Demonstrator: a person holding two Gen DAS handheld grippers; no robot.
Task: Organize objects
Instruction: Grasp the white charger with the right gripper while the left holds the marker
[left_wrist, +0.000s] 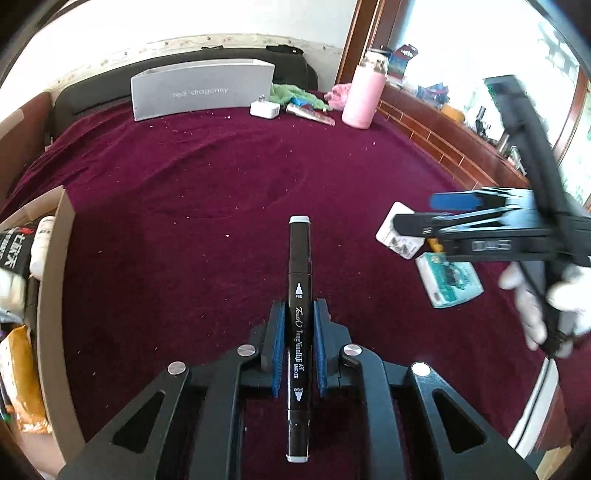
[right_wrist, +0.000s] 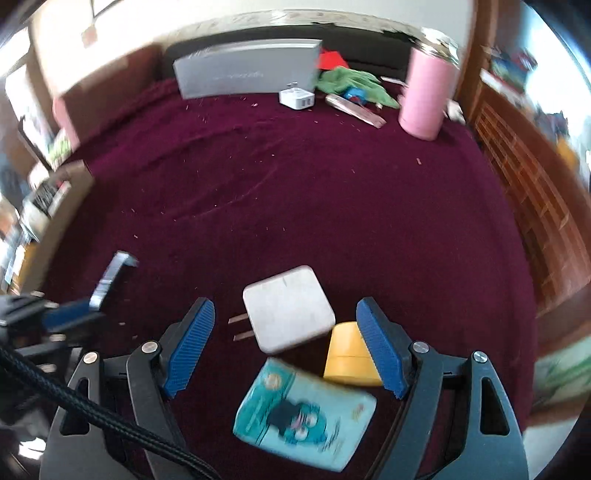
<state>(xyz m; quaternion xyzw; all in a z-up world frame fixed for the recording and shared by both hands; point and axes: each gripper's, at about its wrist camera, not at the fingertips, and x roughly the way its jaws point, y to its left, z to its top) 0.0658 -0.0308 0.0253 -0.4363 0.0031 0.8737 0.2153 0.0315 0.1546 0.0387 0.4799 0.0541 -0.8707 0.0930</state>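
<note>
Both cameras ride low over the maroon table (left_wrist: 221, 177), each looking forward along its own tool toward the far wall. Both views share the grey box (left_wrist: 201, 88) (right_wrist: 247, 68) and pink bottle (left_wrist: 362, 98) (right_wrist: 424, 99) at the top of the frame, and the nearby white charger (left_wrist: 397, 236) (right_wrist: 290, 306).

The marker (left_wrist: 299, 332) lies lengthwise between the pads of the left tongs (left_wrist: 299, 347), above the bench (left_wrist: 221, 177). To its right, the adapter (right_wrist: 288, 308), the small cup (right_wrist: 351, 354) and the tissue pack (right_wrist: 306, 410) sit close together below the right tongs (right_wrist: 286, 347). Along the far edge stand the box (left_wrist: 201, 92), a charger (left_wrist: 265, 109) and the bottle (left_wrist: 364, 99), left to right.
</note>
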